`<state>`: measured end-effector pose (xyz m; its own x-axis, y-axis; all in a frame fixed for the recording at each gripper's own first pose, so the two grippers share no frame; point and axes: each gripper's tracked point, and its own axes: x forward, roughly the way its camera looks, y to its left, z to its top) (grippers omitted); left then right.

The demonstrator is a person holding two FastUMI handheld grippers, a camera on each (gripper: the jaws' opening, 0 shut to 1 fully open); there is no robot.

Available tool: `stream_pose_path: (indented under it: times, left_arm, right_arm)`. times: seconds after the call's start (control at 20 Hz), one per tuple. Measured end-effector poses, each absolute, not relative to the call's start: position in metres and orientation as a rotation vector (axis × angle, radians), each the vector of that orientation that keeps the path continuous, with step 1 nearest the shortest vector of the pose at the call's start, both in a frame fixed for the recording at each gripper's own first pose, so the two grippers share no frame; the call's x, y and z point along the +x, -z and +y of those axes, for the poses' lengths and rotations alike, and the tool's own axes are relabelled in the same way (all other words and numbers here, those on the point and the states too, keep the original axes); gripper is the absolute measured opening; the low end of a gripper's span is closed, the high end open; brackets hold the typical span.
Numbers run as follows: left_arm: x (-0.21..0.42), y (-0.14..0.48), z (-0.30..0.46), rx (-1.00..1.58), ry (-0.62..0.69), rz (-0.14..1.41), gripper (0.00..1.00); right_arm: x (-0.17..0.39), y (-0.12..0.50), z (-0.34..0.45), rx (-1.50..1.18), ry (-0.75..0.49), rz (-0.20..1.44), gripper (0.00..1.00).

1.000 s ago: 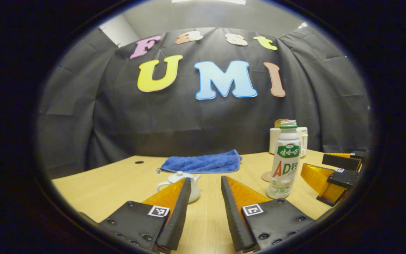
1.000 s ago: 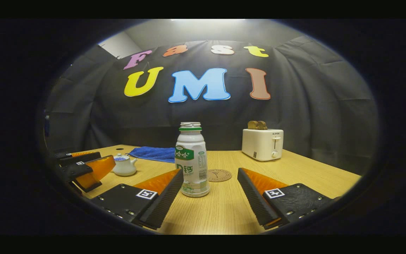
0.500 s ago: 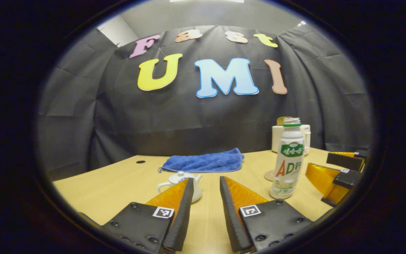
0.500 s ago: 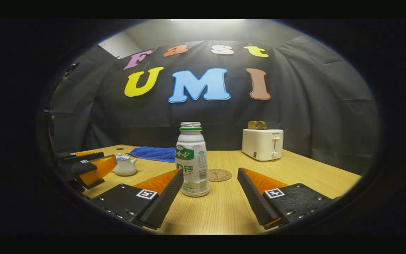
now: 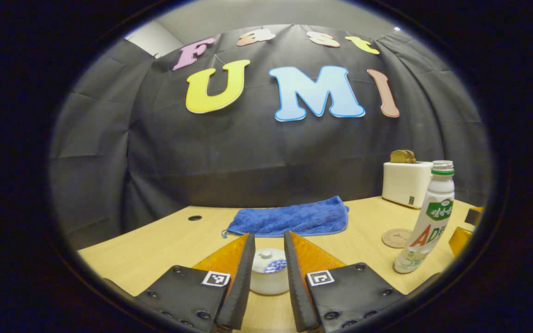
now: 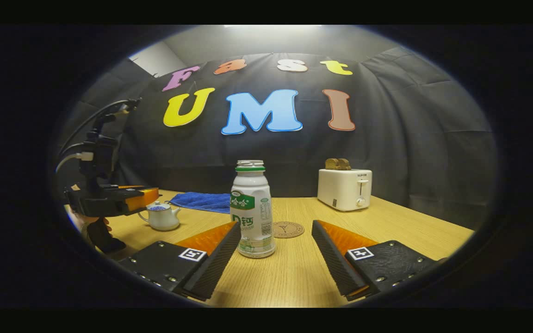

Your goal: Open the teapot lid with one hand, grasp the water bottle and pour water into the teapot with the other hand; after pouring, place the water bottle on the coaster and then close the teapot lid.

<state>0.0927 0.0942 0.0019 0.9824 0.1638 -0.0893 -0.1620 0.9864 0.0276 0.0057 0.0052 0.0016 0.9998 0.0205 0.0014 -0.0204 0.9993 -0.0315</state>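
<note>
Wooden bench (image 6: 400, 231) carries everything. White toaster (image 6: 344, 188) w/ toast in its slots stands near the bench's far edge, toward the far right corner. Blue towel (image 5: 290, 218) lies flat along the far edge, left of centre.

Left gripper (image 5: 269, 249) hovers above the teapot (image 5: 270, 277); in the left gripper view its two fingers flank the pot's lid (image 5: 269, 260), jaws narrowly apart. Whether the pads touch the lid or pot can't be told. In the right gripper view that gripper (image 6: 148, 193) sits level over the teapot (image 6: 160, 216), w/ a hand on the grip below and cables rising off its top.

Right gripper (image 6: 275, 240) is low at the near edge, jaws wide, not holding anything. Water bottle (image 6: 251, 209) stands upright on the bench, uncapped, between the fingers but close beside the left finger (image 6: 213, 261); can't tell if they touch. The other finger is well apart from it.

Bottle (image 5: 425, 217) in the left gripper view is at the right, leaning from lens distortion. Teapot: white, small, blue pattern on the lid, at the left part of the bench, near the towel's front, lid still on. Round cork coaster (image 6: 288, 229) lies just behind the bottle, mid-bench, bare.
</note>
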Motion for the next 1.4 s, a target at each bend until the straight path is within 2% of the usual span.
stream_pose_path:
  times: [0.05, 0.1, 0.2, 0.25, 0.3, 0.35, 0.4, 0.45, 0.6, 0.8, 0.85, 0.9, 1.0, 1.05, 1.1, 1.15, 1.25, 1.3, 1.4]
  left_arm:
    - [0.097, 0.002, 0.096, 0.023, -0.172, 0.102, 0.46]
    - [0.102, 0.006, 0.098, 0.032, -0.180, 0.113, 0.50]
    - [0.108, 0.017, 0.101, 0.044, -0.193, 0.137, 0.46]
    - [0.112, 0.021, 0.102, 0.044, -0.194, 0.149, 0.51]
    - [0.115, 0.027, 0.103, 0.043, -0.197, 0.166, 0.46]
    - [0.117, 0.031, 0.104, 0.042, -0.201, 0.177, 0.46]
    - [0.119, 0.030, 0.104, 0.047, -0.203, 0.172, 0.41]
    - [0.120, 0.031, 0.104, 0.054, -0.210, 0.177, 0.51]
    - [0.121, 0.030, 0.101, 0.073, -0.211, 0.179, 0.29]
    - [0.119, 0.028, 0.102, 0.056, -0.207, 0.174, 0.15]
    - [0.120, 0.026, 0.103, 0.041, -0.202, 0.170, 0.19]
    - [0.119, 0.025, 0.103, 0.026, -0.194, 0.167, 0.11]
    - [0.116, 0.022, 0.104, -0.005, -0.183, 0.158, 0.11]
    - [0.113, 0.017, 0.105, -0.023, -0.178, 0.148, 0.16]
    - [0.108, 0.008, 0.105, -0.042, -0.171, 0.132, 0.12]
    - [0.103, -0.001, 0.106, -0.055, -0.172, 0.112, 0.16]
    - [0.089, -0.015, 0.108, -0.077, -0.162, 0.086, 0.11]
    - [0.081, -0.020, 0.108, -0.089, -0.154, 0.080, 0.16]
    - [0.063, -0.028, 0.111, -0.091, -0.149, 0.070, 0.15]
  right_arm:
    - [0.006, -0.001, 0.005, -0.031, -0.021, -0.002, 0.95]
    - [0.006, -0.002, 0.005, -0.031, -0.021, -0.002, 0.95]
    - [0.006, -0.002, 0.005, -0.031, -0.021, -0.002, 0.95]
    - [0.006, -0.002, 0.005, -0.031, -0.021, -0.002, 0.95]
    - [0.006, -0.001, 0.005, -0.031, -0.021, -0.002, 0.95]
    - [0.006, -0.001, 0.005, -0.031, -0.021, -0.002, 0.95]
    - [0.006, -0.001, 0.005, -0.031, -0.021, -0.002, 0.95]
    - [0.006, -0.002, 0.005, -0.031, -0.021, -0.002, 0.95]
    - [0.005, -0.001, 0.005, -0.031, -0.021, -0.002, 0.95]
    - [0.006, -0.001, 0.005, -0.031, -0.021, -0.002, 0.95]
    - [0.006, -0.001, 0.005, -0.031, -0.021, -0.002, 0.95]
    - [0.006, -0.001, 0.005, -0.031, -0.021, -0.002, 0.95]
    - [0.006, -0.001, 0.005, -0.032, -0.021, -0.002, 0.95]
    - [0.006, -0.001, 0.005, -0.032, -0.021, -0.002, 0.95]
    - [0.006, -0.001, 0.005, -0.032, -0.021, -0.002, 0.95]
    - [0.006, -0.001, 0.005, -0.032, -0.021, -0.002, 0.95]
    - [0.006, -0.001, 0.005, -0.032, -0.023, -0.003, 0.95]
    - [0.006, -0.001, 0.007, -0.032, -0.028, -0.003, 0.95]
    - [0.007, -0.001, 0.010, -0.033, -0.042, -0.004, 0.95]
